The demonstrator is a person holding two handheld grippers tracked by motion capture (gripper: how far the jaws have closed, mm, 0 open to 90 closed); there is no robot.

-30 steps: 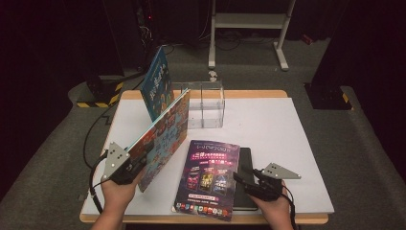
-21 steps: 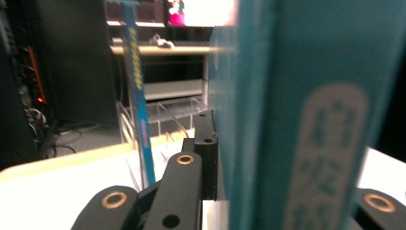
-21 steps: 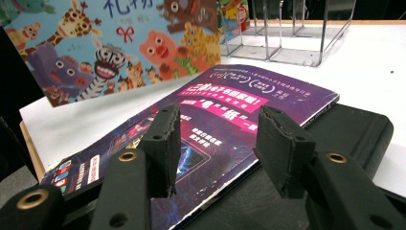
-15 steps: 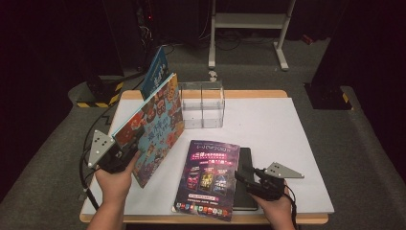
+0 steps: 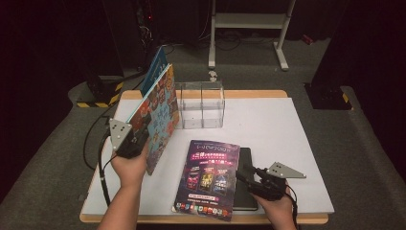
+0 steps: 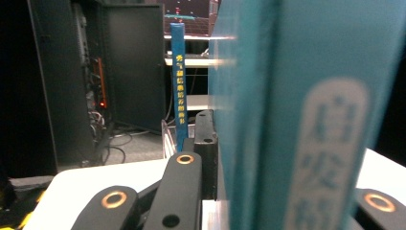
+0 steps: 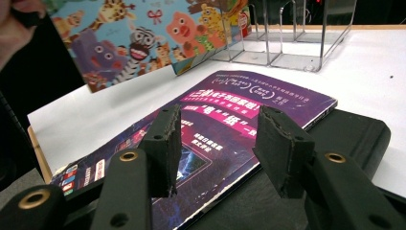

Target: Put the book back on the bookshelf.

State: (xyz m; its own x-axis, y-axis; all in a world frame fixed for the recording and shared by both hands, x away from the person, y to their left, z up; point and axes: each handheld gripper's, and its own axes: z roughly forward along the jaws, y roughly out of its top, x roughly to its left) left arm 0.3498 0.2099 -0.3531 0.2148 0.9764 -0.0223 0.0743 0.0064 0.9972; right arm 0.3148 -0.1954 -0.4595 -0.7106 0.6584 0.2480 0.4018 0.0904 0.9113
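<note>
Table: white top (image 5: 268, 124) with a wooden edge, standing on grey carpet; dark room behind, with a black cabinet (image 6: 129, 67) and a pale metal stand (image 5: 249, 28) beyond the far edge.
Organizer: clear acrylic rack (image 5: 200, 104) near the far middle of the table; a blue book (image 5: 154, 67) stands at its left end.
Left gripper: (image 5: 128, 139) jaws clamped on the lower edge of the cartoon-animal picture book (image 5: 160, 112), which is held up on edge, tilted, just left of the rack.
Right gripper: (image 5: 245, 173) jaws apart, nothing between them, hovering over the near right corner of the purple magazine (image 5: 208, 177).
Magazine: lies flat near the front edge, partly over a black notebook (image 5: 244, 191).
Hard to make out: picture book's spine lettering is blurred in the left gripper view; notebook is largely covered; whether the book touches the rack cannot be told.
</note>
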